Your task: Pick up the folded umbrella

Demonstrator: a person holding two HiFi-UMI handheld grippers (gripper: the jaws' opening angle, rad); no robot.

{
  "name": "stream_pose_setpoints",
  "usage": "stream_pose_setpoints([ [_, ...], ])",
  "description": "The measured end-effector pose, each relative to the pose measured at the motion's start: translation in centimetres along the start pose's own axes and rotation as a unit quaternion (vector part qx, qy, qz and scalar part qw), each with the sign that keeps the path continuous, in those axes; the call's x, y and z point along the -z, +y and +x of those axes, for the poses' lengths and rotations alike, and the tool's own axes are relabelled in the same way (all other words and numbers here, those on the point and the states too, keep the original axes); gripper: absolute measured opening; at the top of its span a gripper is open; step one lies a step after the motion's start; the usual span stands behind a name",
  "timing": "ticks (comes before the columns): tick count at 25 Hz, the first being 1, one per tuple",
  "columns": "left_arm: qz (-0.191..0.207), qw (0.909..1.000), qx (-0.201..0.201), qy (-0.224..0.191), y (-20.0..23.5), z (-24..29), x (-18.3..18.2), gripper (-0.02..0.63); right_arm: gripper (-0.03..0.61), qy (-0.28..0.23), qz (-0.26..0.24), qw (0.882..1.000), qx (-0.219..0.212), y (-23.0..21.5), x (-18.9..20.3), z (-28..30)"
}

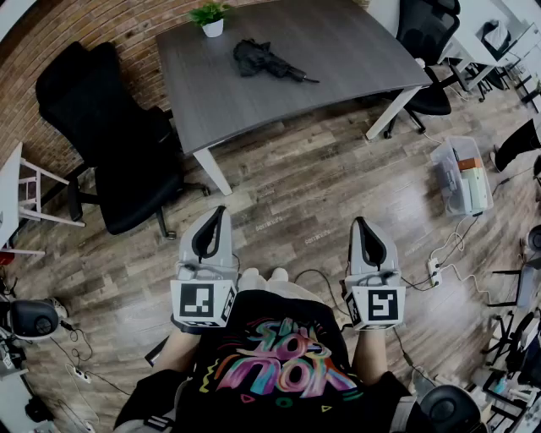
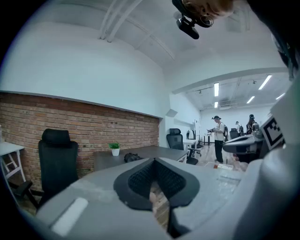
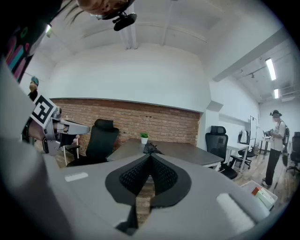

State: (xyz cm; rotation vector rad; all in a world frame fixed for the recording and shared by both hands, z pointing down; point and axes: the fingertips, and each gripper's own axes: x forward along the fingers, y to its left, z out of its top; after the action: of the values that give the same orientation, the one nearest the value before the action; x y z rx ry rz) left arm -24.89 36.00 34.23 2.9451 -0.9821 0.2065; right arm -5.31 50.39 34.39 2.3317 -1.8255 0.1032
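Observation:
The folded black umbrella (image 1: 264,59) lies on the dark grey table (image 1: 338,51), a little right of a small potted plant (image 1: 210,17). Both grippers are held low, close to my body and well short of the table. My left gripper (image 1: 218,211) is shut with nothing in it, and so is my right gripper (image 1: 359,222). In the left gripper view the umbrella (image 2: 132,157) shows far off beyond the closed tips (image 2: 154,160), beside the plant (image 2: 115,148). The right gripper view has the umbrella (image 3: 151,148) just above the closed tips (image 3: 150,155).
A black office chair (image 1: 110,144) stands left of the table, with more chairs (image 1: 427,51) at its right end. A clear plastic box (image 1: 463,173) and a power strip with cables (image 1: 434,271) lie on the wooden floor at right. People (image 2: 218,136) stand far back.

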Motion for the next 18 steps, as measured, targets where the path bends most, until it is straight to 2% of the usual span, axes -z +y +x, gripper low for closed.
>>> stream_pose_setpoints([
  [7,0.002,1.0,-0.001,0.01,-2.0,0.6,0.2,0.002,0.002,0.005,0.011,1.0,-0.004,-1.8,1.0,-0.3],
  [13,-0.005,0.9996,-0.014,0.022,-0.6,2.4,1.0,0.002,0.002,0.012,0.014,1.0,-0.009,-2.4,1.8,1.8],
  [18,-0.011,0.9996,0.002,0.028,0.4,6.1,1.8,0.002,0.002,0.03,0.006,0.999,-0.013,-2.4,2.7,5.5],
])
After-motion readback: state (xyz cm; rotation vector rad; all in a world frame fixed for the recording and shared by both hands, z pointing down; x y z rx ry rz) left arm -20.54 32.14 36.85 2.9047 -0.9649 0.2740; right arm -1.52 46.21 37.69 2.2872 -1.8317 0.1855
